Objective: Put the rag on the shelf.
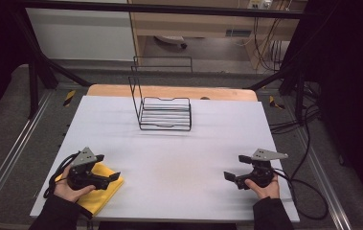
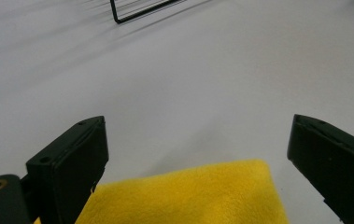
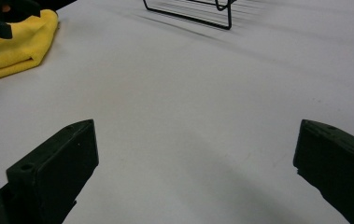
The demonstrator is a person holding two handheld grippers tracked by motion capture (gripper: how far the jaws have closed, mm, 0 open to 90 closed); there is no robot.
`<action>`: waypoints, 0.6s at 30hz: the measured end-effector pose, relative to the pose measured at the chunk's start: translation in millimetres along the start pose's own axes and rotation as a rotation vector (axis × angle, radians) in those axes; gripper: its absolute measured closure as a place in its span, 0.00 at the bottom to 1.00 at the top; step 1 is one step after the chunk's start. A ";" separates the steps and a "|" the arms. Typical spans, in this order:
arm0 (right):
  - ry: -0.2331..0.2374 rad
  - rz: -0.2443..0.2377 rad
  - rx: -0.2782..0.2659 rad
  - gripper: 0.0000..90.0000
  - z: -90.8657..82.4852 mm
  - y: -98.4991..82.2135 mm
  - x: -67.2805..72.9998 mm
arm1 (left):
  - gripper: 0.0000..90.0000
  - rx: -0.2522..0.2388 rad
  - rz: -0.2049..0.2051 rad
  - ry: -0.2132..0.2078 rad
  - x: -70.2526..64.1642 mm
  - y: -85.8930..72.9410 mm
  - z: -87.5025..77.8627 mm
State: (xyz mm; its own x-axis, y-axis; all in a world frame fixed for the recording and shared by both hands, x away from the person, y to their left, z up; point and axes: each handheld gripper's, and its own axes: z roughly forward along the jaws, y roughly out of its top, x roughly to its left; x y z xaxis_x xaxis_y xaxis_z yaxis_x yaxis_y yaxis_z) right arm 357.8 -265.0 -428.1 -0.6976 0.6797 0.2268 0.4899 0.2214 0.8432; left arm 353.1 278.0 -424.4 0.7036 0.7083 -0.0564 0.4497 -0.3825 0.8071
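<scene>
Lab recording rig around me, black metal frame (image 1: 35,72) over my white surface (image 1: 179,158), loose cables (image 1: 308,143), grey carpet floor (image 1: 6,129)

Folded yellow cloth (image 1: 103,184), flat on the white table's (image 1: 179,153) near-left corner.

The left hand-held gripper (image 1: 108,166) and the hand holding it hide much of the yellow cloth (image 1: 103,191); the wire rack (image 2: 137,10) is cut off at the far edge in both gripper views.
</scene>
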 end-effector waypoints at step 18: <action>-0.009 -0.007 0.026 0.01 1.9 -1.3 1.5 | 0.20 0.062 0.009 -0.020 -12.5 4.1 4.1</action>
State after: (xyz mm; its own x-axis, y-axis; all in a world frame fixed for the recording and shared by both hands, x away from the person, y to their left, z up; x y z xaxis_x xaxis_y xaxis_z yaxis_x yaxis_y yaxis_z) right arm 357.2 -262.9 -429.7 -0.6964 0.6843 0.2162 0.4985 0.2446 0.8317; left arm 348.4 265.1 -422.8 0.7184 0.6929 -0.0610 0.4757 -0.4254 0.7699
